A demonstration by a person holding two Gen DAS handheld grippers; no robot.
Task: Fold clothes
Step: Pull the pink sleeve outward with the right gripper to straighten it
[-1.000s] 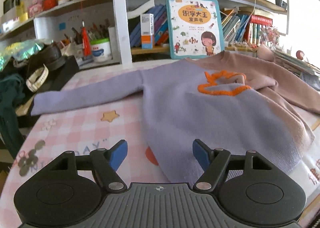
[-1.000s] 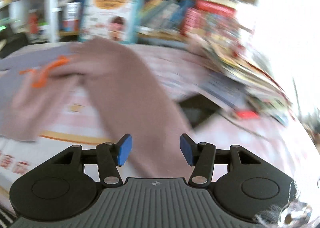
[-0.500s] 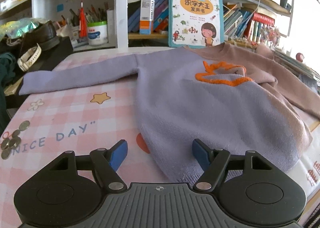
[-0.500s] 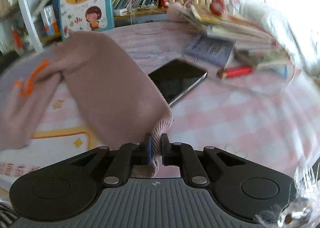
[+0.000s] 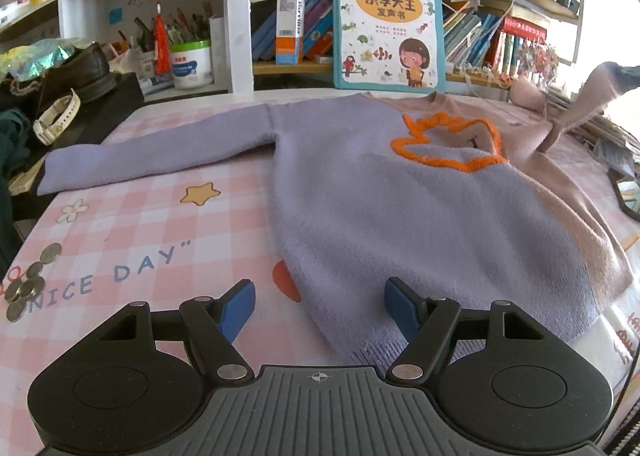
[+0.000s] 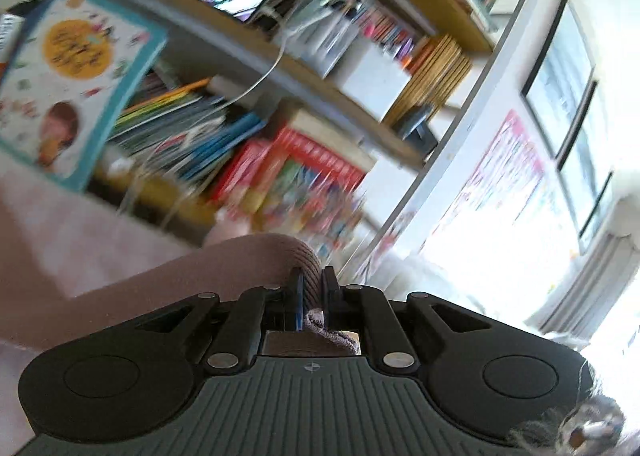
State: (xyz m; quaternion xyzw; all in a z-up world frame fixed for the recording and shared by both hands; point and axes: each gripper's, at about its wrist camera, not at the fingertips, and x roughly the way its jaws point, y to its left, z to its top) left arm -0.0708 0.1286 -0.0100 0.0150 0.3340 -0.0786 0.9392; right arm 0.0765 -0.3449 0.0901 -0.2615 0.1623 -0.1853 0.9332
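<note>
A lilac and dusty-pink sweater [image 5: 400, 207] with an orange outline patch lies flat on the pink checked tablecloth [image 5: 132, 232]. Its lilac sleeve [image 5: 152, 151] stretches out to the left. My left gripper [image 5: 318, 306] is open and hovers over the sweater's lower left hem. My right gripper [image 6: 311, 288] is shut on the cuff of the pink sleeve [image 6: 224, 268] and holds it up off the table. The raised pink sleeve [image 5: 580, 99] also shows at the right in the left wrist view.
A bookshelf with a picture book [image 5: 386, 27], books and a pen tub [image 5: 190, 63] stands behind the table. Coins [image 5: 28, 284] lie at the front left. A shoe and a watch [image 5: 56, 119] sit at the left edge. A dark phone [image 5: 626, 191] lies at the right.
My right gripper, shut on the pink sleeve cuff half a second ago, has lifted it and swung upward toward the shelves. The left gripper has stayed open by the hem.
</note>
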